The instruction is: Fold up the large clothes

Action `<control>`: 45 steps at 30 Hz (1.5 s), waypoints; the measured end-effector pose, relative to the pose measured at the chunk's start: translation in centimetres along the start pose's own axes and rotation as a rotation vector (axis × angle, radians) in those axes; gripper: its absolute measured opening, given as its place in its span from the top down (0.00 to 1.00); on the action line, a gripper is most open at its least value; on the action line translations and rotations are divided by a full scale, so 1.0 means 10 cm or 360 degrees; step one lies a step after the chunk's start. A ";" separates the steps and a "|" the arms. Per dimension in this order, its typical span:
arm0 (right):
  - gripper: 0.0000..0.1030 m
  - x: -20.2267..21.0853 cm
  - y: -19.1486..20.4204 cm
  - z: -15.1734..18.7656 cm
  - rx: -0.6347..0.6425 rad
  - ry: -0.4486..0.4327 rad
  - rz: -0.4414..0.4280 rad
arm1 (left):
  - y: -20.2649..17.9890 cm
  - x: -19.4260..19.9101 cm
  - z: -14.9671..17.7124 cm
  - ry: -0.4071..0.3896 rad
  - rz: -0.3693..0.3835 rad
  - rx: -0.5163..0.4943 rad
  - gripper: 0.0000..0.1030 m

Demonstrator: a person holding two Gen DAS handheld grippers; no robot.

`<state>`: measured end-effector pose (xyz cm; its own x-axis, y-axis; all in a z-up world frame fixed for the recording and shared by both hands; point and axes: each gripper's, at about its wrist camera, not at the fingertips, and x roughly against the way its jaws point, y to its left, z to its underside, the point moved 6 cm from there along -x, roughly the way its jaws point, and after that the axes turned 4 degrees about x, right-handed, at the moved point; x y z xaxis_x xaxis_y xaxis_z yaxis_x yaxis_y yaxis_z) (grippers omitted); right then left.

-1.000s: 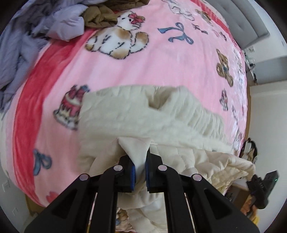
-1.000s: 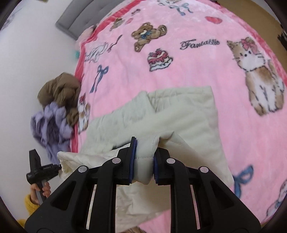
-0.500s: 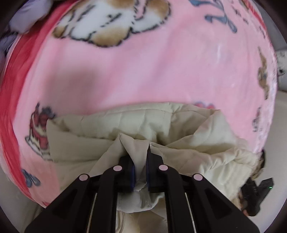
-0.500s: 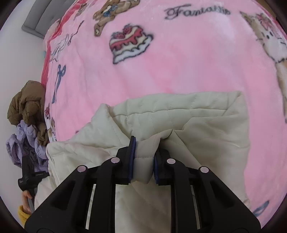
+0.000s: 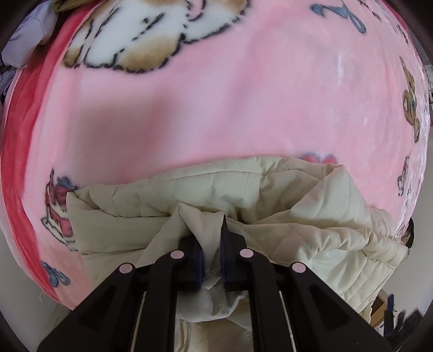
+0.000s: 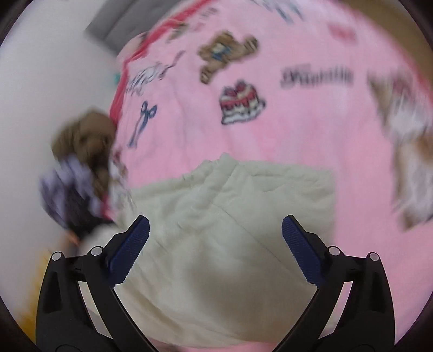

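Note:
A cream quilted jacket (image 5: 270,205) lies folded over near the front edge of a bed covered by a pink cartoon blanket (image 5: 216,103). My left gripper (image 5: 210,238) is shut on a fold of the jacket's cream fabric, low over the bed. In the right wrist view, which is blurred, the jacket (image 6: 230,230) lies flat below my right gripper (image 6: 215,224), which is wide open and empty above it.
A brown garment (image 6: 86,140) and a lilac garment (image 6: 65,186) are piled at the bed's left edge, also seen in the left wrist view (image 5: 24,40). A grey headboard (image 6: 113,24) and white wall lie beyond. The blanket (image 6: 297,130) stretches far ahead.
My right gripper has opened and let go of the jacket fold, then pulled back and up. My left gripper has kept its grip and moved lower and forward over the bed.

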<state>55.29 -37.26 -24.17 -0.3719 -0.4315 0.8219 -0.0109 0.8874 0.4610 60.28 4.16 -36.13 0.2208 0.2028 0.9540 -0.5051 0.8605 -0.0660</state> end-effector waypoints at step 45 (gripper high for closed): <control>0.92 -0.73 0.01 0.82 0.0605 0.0166 0.0627 | 0.92 1.43 0.93 -0.0812 0.0749 -0.0585 0.32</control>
<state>50.38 -32.67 -32.85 -0.3218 -0.0516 0.9454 -0.2307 0.9727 -0.0254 51.04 10.64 -20.42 -0.4033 0.4215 0.8122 -0.1224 0.8548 -0.5044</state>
